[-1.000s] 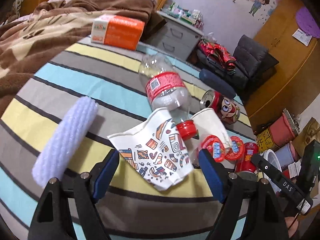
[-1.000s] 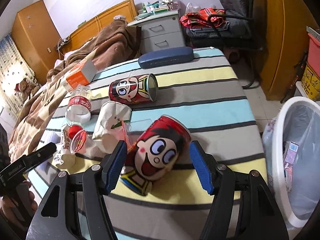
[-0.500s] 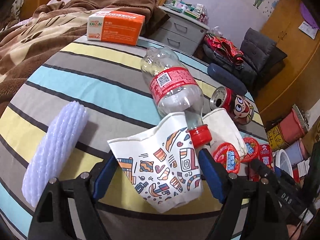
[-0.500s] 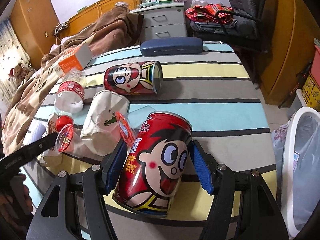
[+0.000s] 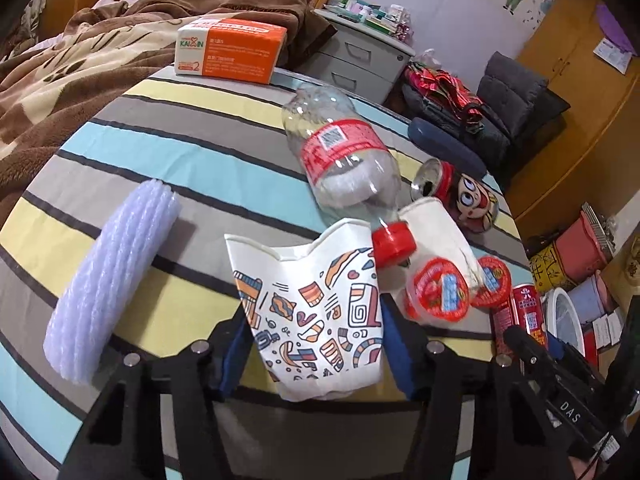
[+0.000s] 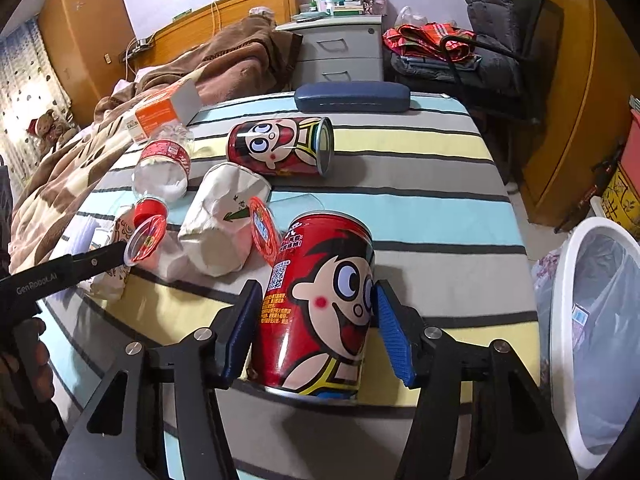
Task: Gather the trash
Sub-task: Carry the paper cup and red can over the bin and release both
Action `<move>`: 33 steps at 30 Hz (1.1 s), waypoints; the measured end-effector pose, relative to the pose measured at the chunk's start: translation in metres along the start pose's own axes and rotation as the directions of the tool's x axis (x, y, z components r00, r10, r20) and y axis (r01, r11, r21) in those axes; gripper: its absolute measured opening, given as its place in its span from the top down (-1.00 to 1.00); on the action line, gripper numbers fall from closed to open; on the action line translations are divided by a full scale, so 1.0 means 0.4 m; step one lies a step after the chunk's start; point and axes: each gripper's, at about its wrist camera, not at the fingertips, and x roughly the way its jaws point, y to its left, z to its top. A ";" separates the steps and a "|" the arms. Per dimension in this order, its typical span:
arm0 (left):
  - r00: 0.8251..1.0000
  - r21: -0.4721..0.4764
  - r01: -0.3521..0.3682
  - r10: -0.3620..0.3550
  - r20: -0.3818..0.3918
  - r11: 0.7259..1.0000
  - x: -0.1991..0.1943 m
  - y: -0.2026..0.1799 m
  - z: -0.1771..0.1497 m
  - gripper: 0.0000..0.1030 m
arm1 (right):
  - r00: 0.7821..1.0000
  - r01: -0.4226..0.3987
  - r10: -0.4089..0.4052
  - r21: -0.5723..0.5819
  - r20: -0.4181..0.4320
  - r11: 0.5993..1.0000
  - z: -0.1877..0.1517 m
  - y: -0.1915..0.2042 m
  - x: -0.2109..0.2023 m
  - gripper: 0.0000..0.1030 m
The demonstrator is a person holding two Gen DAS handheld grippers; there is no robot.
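My left gripper (image 5: 316,344) is shut on a crushed patterned paper cup (image 5: 312,308), squeezed between the blue pads. My right gripper (image 6: 314,330) is shut on a red cartoon can (image 6: 320,304), held upright. On the striped table (image 6: 424,188) lie a clear plastic bottle with a red cap (image 5: 344,164), a second cartoon can on its side (image 6: 280,146), a crushed white paper cup (image 6: 224,220) and two red-lidded jelly cups (image 5: 438,292). A white foam sleeve (image 5: 112,276) lies left of the left gripper.
A white bin lined with a clear bag (image 6: 596,332) stands at the table's right edge. An orange box (image 5: 232,48) and a dark blue case (image 6: 352,96) sit at the far side. A brown blanket (image 5: 60,76) lies left, drawers (image 6: 340,52) behind.
Both grippers closed: the left jaws came together on the patterned paper cup, the right jaws on the red cartoon can, which now stands upright between them.
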 end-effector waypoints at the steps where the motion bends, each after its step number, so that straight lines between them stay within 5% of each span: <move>1: 1.000 0.006 -0.004 0.004 0.001 1.000 -0.002 -0.003 -0.004 -0.18 | 1.000 0.000 0.000 -0.001 0.002 1.000 -0.002 -0.001 -0.002 -0.12; 16: 0.998 0.112 -0.024 0.017 0.060 0.993 -0.098 -0.079 -0.078 -0.18 | 0.998 -0.016 0.014 0.033 0.056 0.999 -0.047 -0.020 -0.056 -0.10; 33: 0.990 0.319 0.076 -0.109 0.088 0.945 -0.174 -0.333 -0.133 -0.18 | 0.986 0.046 -0.064 0.122 0.151 0.992 -0.101 -0.147 -0.201 -0.11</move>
